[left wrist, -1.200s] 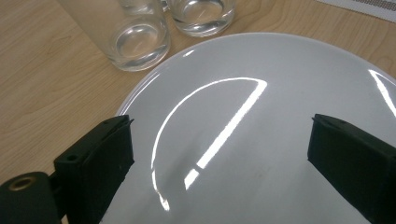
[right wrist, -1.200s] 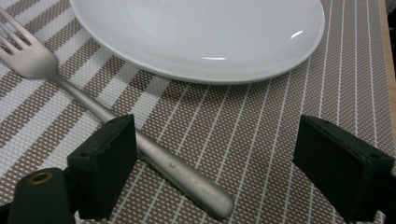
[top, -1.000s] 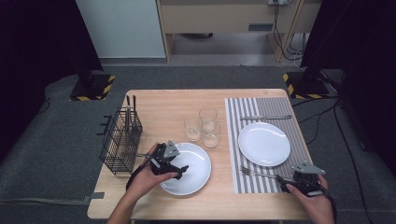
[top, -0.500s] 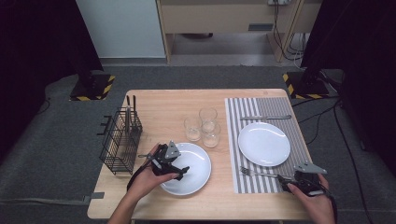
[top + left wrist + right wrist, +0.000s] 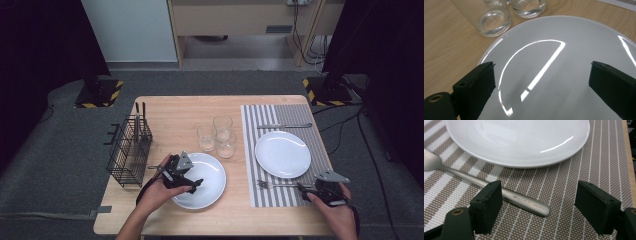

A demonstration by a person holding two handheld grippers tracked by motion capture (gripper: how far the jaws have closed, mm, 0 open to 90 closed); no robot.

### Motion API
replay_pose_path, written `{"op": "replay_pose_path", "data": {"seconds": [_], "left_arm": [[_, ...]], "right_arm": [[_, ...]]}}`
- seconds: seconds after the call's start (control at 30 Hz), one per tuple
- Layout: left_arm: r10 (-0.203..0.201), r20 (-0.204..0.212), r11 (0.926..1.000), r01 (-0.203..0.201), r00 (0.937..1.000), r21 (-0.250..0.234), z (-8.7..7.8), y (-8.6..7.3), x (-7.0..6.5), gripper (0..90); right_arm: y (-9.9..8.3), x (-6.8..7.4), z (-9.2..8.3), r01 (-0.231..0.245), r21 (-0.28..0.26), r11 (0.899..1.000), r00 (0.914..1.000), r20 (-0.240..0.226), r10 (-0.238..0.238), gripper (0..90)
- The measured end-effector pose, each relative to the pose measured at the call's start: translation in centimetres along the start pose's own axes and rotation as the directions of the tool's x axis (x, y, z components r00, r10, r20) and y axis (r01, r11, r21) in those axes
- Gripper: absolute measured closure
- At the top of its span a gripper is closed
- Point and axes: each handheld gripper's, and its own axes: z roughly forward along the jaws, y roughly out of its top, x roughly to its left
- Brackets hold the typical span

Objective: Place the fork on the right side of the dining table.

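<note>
My left gripper (image 5: 192, 186) hovers low over the left part of a white plate (image 5: 207, 175) near the table's front edge. Its jaws are open, and between them is just the plate's glossy surface (image 5: 544, 45). My right gripper (image 5: 305, 190) rests at the front right on the striped placemat (image 5: 260, 125). Its jaws (image 5: 539, 187) stand apart on either side of the end of a metal fork's handle (image 5: 524, 201). They have just been closing, and the left one sits against the handle. The fork (image 5: 275, 185) lies in front of a second white plate (image 5: 282, 154).
Three clear glasses (image 5: 206, 137) cluster just behind the left plate. At the table's left edge stands a black wire basket (image 5: 129, 150) with utensils upright in it. A knife (image 5: 284, 126) lies on the placemat behind the right plate.
</note>
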Motion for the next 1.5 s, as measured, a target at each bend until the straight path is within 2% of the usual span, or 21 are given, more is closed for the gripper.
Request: {"op": "replay_pose_path", "data": {"seconds": [0.17, 0.4, 0.47, 0.7, 0.87, 0.97, 1.07, 1.17, 1.2, 1.23, 1.3, 1.33, 1.43, 1.5], "left_arm": [[-0.005, 0.001, 1.0, 0.005, 1.0, -0.005, -0.1, -0.1, 0.1, 6.1], [-0.018, 0.018, 0.9997, 0.018, 0.9997, -0.015, 0.0, -0.3, -0.1, 6.0], [-0.015, 0.021, 0.9997, 0.015, 0.9997, -0.018, 0.0, -0.3, -0.2, 5.9], [-0.018, 0.025, 0.9992, 0.019, 0.9995, -0.034, -0.2, -0.1, -0.2, 5.9], [-0.02, 0.025, 0.9986, 0.021, 0.9995, -0.048, -0.4, 0.1, -0.1, 6.0], [-0.046, 0.031, 0.9971, 0.048, 0.9985, -0.059, -0.3, 0.2, 0.3, 6.0], [-0.025, 0.003, 0.9992, 0.026, 0.9997, -0.031, -0.1, -0.2, 0.2, 6.0], [-0.04, -0.007, 0.9976, 0.04, 0.9992, -0.057, -0.4, -0.8, 0.1, 6.0], [-0.044, -0.007, 0.9967, 0.043, 0.999, -0.068, -0.5, -0.9, 0.1, 6.2], [-0.044, -0.005, 0.997, 0.044, 0.999, -0.064, -0.6, -0.9, 0.1, 6.6], [-0.01, -0.021, 0.9987, 0.009, 0.9997, -0.051, -0.9, -0.8, 0.0, 6.3], [-0.004, -0.03, 0.9987, 0.003, 0.9995, -0.051, -1.1, -0.8, 0.1, 6.6], [-0.013, -0.036, 0.9983, 0.011, 0.9993, -0.058, -1.3, -0.9, 0.3, 6.3], [-0.019, -0.037, 0.9978, 0.016, 0.9992, -0.064, -1.4, -1.0, 0.4, 6.2]], "right_arm": [[0.7, 0.5, -0.8, -0.003, -0.046, 0.999, 1.0, 0.002, 0.003, 22.7], [2.5, 2.6, -1.3, 0.02, -0.072, 0.997, 0.9985, -0.049, -0.024, 19.0], [3.2, 3.5, -1.0, 0.023, -0.071, 0.997, 0.9974, -0.067, -0.027, 17.9], [5.2, 6.2, 0.3, 0.097, -0.036, 0.995, 0.9894, -0.105, -0.1, 16.6], [6.8, 7.6, 1.2, 0.122, -0.05, 0.991, 0.9832, -0.131, -0.128, 16.2], [7.9, 8.6, 1.8, 0.14, -0.064, 0.988, 0.978, -0.147, -0.148, 15.8], [8.6, 9.5, 2.5, 0.154, -0.084, 0.985, 0.9726, -0.163, -0.166, 15.3], [8.5, 10.2, 2.9, 0.144, -0.109, 0.984, 0.9714, -0.174, -0.162, 15.0], [8.4, 10.3, 3.0, 0.152, -0.096, 0.984, 0.9704, -0.174, -0.167, 14.4], [8.3, 10.4, 3.0, 0.159, -0.092, 0.983, 0.969, -0.176, -0.173, 14.2], [8.0, 10.2, 2.9, 0.151, -0.097, 0.984, 0.9709, -0.173, -0.166, 14.6], [7.8, 10.2, 2.9, 0.143, -0.095, 0.985, 0.9717, -0.176, -0.158, 14.6], [7.2, 10.2, 2.8, 0.155, -0.082, 0.985, 0.9711, -0.17, -0.167, 14.6], [7.0, 10.1, 2.9, 0.146, -0.086, 0.986, 0.9725, -0.17, -0.159, 14.6]]}}
